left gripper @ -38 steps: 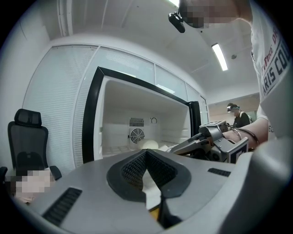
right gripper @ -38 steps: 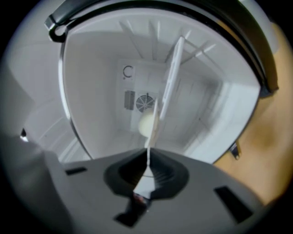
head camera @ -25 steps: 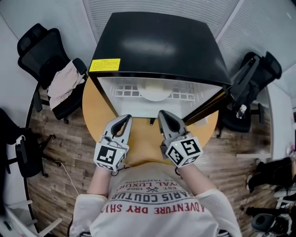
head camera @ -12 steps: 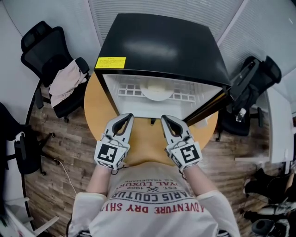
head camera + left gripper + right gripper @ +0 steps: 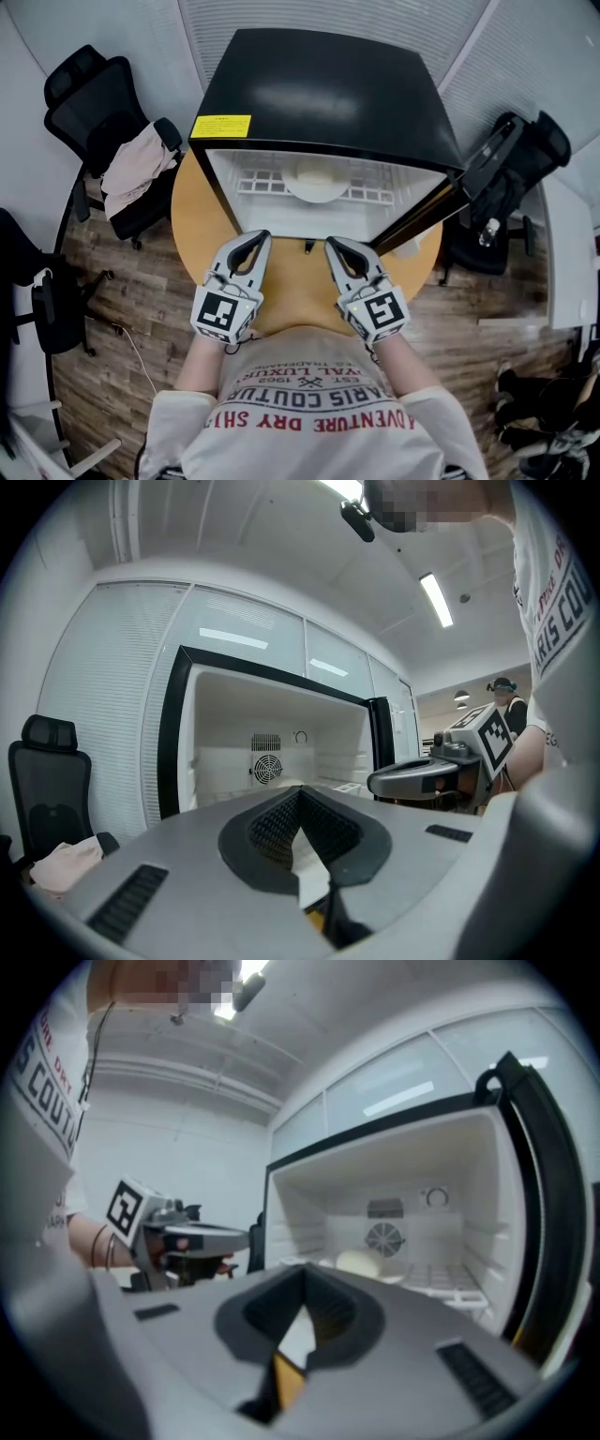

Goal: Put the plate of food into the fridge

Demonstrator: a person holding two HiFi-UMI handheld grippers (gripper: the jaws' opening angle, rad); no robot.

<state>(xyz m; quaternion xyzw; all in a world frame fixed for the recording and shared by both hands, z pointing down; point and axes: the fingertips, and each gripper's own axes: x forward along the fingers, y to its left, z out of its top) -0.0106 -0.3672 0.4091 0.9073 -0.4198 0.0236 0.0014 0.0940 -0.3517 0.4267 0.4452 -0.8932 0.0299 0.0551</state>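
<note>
A black mini fridge (image 5: 328, 84) stands on a round wooden table (image 5: 192, 220), its door (image 5: 441, 202) swung open to the right. Inside, a white plate of pale food (image 5: 317, 180) rests on the wire shelf; the right gripper view shows the food (image 5: 359, 1262) in front of the rear fan. My left gripper (image 5: 251, 239) and right gripper (image 5: 336, 244) hover side by side over the table just before the fridge opening. Both are shut with nothing between their jaws. Each gripper view looks along its closed jaws, left (image 5: 300, 791) and right (image 5: 305, 1269), into the fridge.
A black office chair (image 5: 103, 103) with a pinkish cloth (image 5: 131, 169) draped on it stands at the left. Another black chair (image 5: 516, 159) stands at the right behind the open door. The floor is wood plank.
The right gripper has eased back slightly toward the body. The left gripper and the plate have stayed where they were.
</note>
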